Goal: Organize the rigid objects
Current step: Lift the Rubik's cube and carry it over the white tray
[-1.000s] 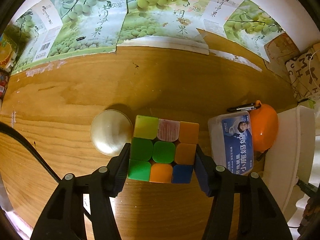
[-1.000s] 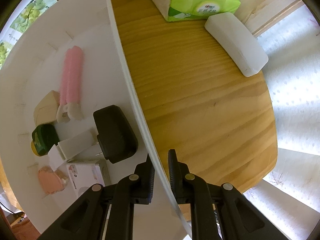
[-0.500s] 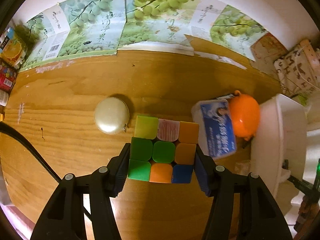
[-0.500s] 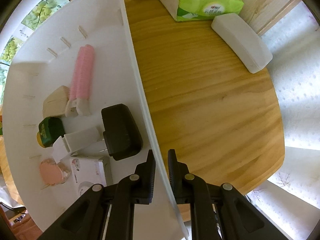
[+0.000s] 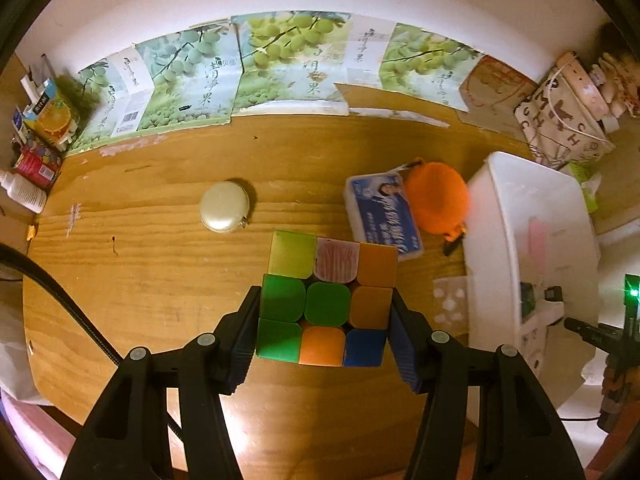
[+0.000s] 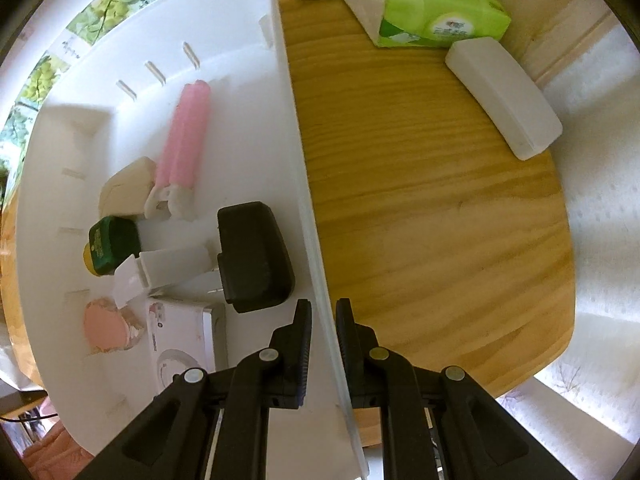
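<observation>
My left gripper (image 5: 325,334) is shut on a colourful puzzle cube (image 5: 329,299), holding it above the wooden table (image 5: 160,272). To the right stands a white plastic bin (image 5: 496,216). In the right wrist view my right gripper (image 6: 323,334) is shut on the bin's thin side wall (image 6: 296,152), one finger inside and one outside. The bin holds a pink roller (image 6: 186,136), a black case (image 6: 252,256), a green-capped bottle (image 6: 110,250), a white box (image 6: 180,340) and other small items.
On the table lie a round cream case (image 5: 224,207), a blue-labelled white tub (image 5: 382,216) and an orange pouch (image 5: 438,202). Fruit cartons (image 5: 280,68) line the back wall. A green tissue pack (image 6: 424,4) and a white case (image 6: 504,96) lie right of the bin.
The left gripper has risen with the cube, so the table and its objects look smaller and the bin has come into view at the right. The right gripper keeps its hold on the bin wall.
</observation>
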`<state>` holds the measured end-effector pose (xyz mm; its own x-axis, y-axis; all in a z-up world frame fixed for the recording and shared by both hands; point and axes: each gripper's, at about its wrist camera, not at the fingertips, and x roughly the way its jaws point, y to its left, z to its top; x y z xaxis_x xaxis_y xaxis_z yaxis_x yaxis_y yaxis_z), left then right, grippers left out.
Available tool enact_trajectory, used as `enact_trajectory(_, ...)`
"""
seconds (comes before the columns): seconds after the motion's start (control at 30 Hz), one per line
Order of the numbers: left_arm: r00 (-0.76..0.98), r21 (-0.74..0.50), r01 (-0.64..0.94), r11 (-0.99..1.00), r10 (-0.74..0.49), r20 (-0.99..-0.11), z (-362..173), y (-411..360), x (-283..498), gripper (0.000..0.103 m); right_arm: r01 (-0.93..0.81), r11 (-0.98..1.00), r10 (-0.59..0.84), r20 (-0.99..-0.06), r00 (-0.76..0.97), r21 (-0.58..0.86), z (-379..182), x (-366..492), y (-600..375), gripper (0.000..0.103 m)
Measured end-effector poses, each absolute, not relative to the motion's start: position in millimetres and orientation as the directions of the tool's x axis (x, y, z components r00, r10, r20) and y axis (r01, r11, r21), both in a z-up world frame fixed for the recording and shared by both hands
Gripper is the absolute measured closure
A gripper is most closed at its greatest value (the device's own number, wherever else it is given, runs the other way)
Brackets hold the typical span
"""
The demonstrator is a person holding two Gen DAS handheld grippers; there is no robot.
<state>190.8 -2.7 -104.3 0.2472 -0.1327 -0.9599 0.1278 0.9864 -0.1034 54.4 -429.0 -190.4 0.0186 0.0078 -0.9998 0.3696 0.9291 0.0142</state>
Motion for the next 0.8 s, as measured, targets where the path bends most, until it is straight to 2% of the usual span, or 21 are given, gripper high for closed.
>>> enact_trajectory(0.4,0.289,-0.109,0.189,0.976,-0.161,-0.944,-67.1,-61.4,149.1,0.041,0.258,0.965,0.046,-0.999,0.007,0.047,-185.8,50.7,-418.4,0.091)
enact_trajectory(0.8,0.276,-0.122,0.278,0.953,-0.201,-0.940,-62.6,-135.4,117.0,0.041,0.114,0.991,0.074,-0.997,-0.023,0.071,-181.8,56.6,-405.9,0.091)
